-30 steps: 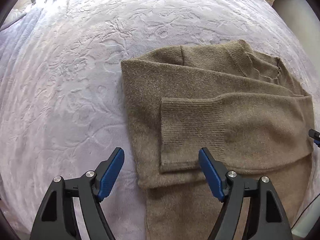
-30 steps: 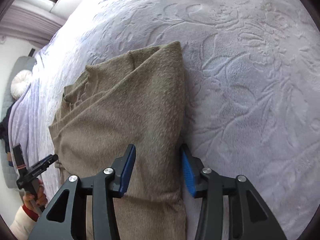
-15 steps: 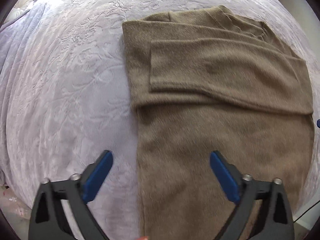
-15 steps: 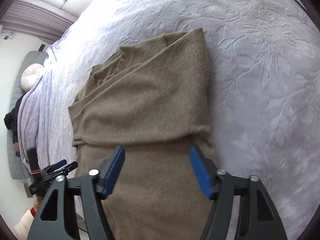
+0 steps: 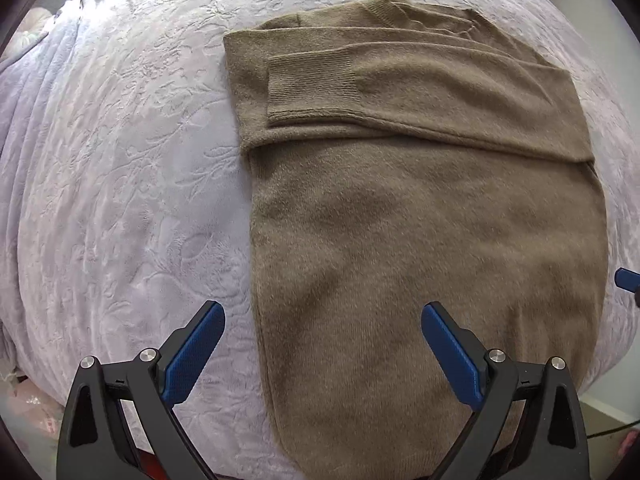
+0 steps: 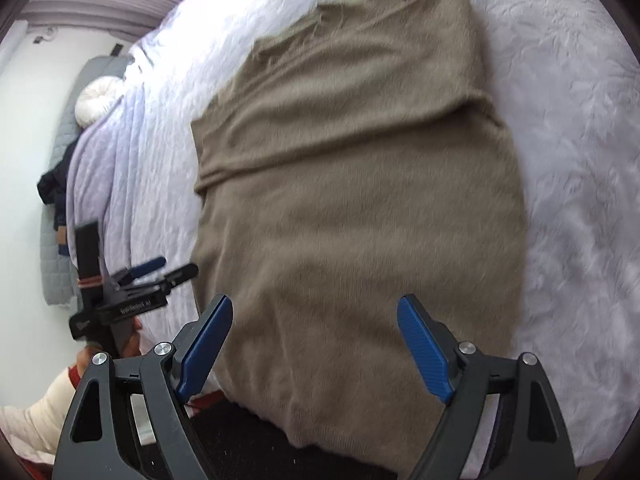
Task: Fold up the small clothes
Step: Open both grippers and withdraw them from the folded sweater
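A brown knit sweater [image 5: 432,232] lies flat on the lavender bedspread [image 5: 120,200], both sleeves folded across its chest, a ribbed cuff [image 5: 310,88] on top near its left side. It also shows in the right wrist view [image 6: 360,208]. My left gripper [image 5: 322,344] is open and empty, hovering over the sweater's lower left edge near the hem. My right gripper [image 6: 316,336] is open and empty above the sweater's lower part. The left gripper also shows from the side in the right wrist view [image 6: 160,272], open.
The sweater's hem hangs at the bed's near edge [image 6: 320,440]. A white round cushion [image 6: 98,100] and dark clothes [image 6: 54,188] lie at the bed's far left. The embossed bedspread extends to the right [image 6: 580,160].
Both grippers have pulled back from the folded sleeves toward the hem and opened wider. The sweater has not moved.
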A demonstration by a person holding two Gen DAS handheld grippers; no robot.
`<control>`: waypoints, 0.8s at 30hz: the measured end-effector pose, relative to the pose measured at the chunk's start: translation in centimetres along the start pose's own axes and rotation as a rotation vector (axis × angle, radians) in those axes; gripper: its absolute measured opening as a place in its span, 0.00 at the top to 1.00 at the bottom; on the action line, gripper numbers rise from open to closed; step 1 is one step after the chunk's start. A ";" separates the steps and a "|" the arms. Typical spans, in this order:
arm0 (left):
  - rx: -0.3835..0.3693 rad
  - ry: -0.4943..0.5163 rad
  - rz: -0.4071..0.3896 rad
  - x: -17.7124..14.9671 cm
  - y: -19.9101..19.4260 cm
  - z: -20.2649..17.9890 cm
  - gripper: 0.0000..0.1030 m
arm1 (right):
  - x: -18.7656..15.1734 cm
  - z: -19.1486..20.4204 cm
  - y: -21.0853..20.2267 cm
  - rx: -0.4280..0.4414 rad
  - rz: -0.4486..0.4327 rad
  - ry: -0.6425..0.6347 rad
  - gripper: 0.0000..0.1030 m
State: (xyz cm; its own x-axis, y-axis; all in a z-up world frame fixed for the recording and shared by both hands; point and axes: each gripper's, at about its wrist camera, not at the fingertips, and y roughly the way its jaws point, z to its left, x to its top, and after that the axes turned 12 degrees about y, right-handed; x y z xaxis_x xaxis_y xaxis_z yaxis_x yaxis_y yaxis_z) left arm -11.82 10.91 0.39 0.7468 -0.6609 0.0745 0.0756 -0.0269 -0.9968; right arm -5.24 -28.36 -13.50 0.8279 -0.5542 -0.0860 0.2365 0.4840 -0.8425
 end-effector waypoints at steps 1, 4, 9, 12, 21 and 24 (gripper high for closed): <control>0.004 0.011 -0.001 -0.5 -0.5 -0.5 0.04 | -0.5 0.3 0.1 -0.022 -0.002 -0.014 0.16; 0.010 0.026 0.000 -1.2 -1.6 -1.6 0.04 | -1.8 0.2 -0.1 -0.058 -0.002 -0.015 0.16; 0.009 0.029 0.018 -3.2 -2.7 -2.1 0.04 | -3.1 -1.0 -0.5 -0.088 -0.006 0.023 0.16; 0.010 0.026 0.037 -3.7 -2.7 -1.8 0.04 | -3.9 -1.6 -0.7 -0.127 -0.012 0.030 0.16; 0.016 0.028 0.113 -6.5 -0.3 -1.7 0.04 | -5.8 -3.9 -0.2 -0.136 0.018 0.086 0.16; 0.023 0.031 0.132 -7.1 0.9 -1.5 0.04 | -6.7 -4.7 0.4 -0.127 0.039 0.114 0.16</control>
State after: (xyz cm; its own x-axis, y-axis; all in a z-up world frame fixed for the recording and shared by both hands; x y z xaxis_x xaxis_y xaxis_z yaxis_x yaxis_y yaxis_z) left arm -18.06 14.44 -1.06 0.7308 -0.6801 -0.0590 -0.0071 0.0788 -0.9969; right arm -13.07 -27.68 -15.77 0.7706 -0.6133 -0.1733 0.1335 0.4213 -0.8971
